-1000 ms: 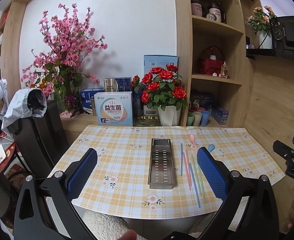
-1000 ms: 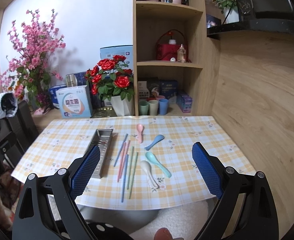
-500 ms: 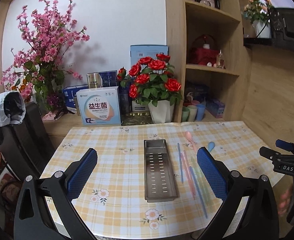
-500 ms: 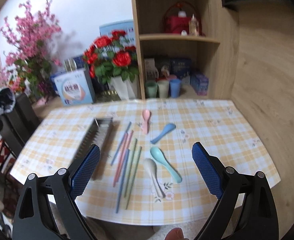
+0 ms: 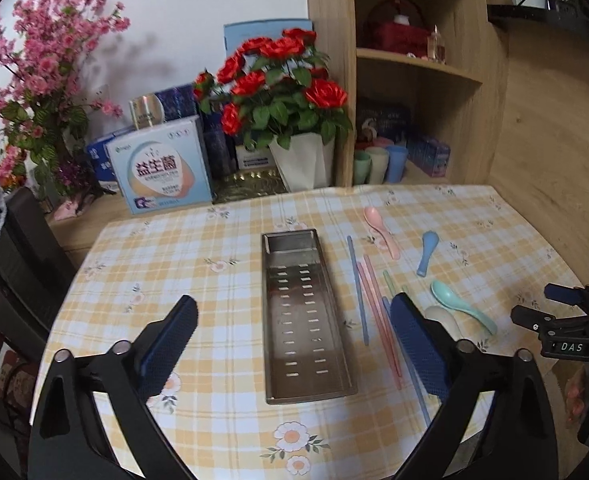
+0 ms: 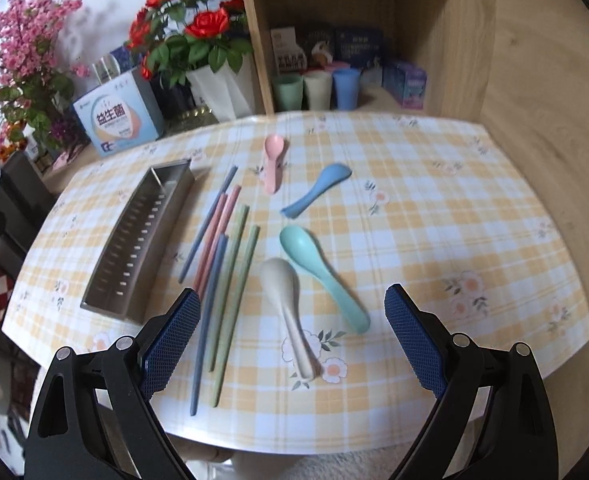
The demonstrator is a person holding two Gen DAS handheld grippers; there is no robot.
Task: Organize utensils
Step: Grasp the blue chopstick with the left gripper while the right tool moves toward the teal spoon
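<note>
Nearest the cameras, both grippers are held above the table's front edge with nothing between their jaws. The left gripper (image 5: 292, 344) is spread wide over the near end of the steel tray (image 5: 306, 320), though its jaws have just been closing a little, with nothing between them. The right gripper (image 6: 292, 332) is likewise spread wide, above the cream spoon (image 6: 288, 308) and the teal spoon (image 6: 322, 276).

No part of the sorting appears to be done: the tray is seen empty, its slotted floor bare, and every utensil is left lying on the checked tablecloth (image 6: 434, 220).

Just beside the tray, on its right, the chopsticks (image 6: 222, 248) are laid in a loose, roughly parallel bundle: blue, pink and green sticks, slim and matte. Further right, the cream and teal spoons are set side by side, handles toward the near edge. Beyond them the blue spoon (image 6: 318, 194) is laid slantwise, and furthest back the pink spoon (image 6: 273, 160) is placed near the chopstick tips. All four spoons seem short, rounded and plastic-like.
</note>
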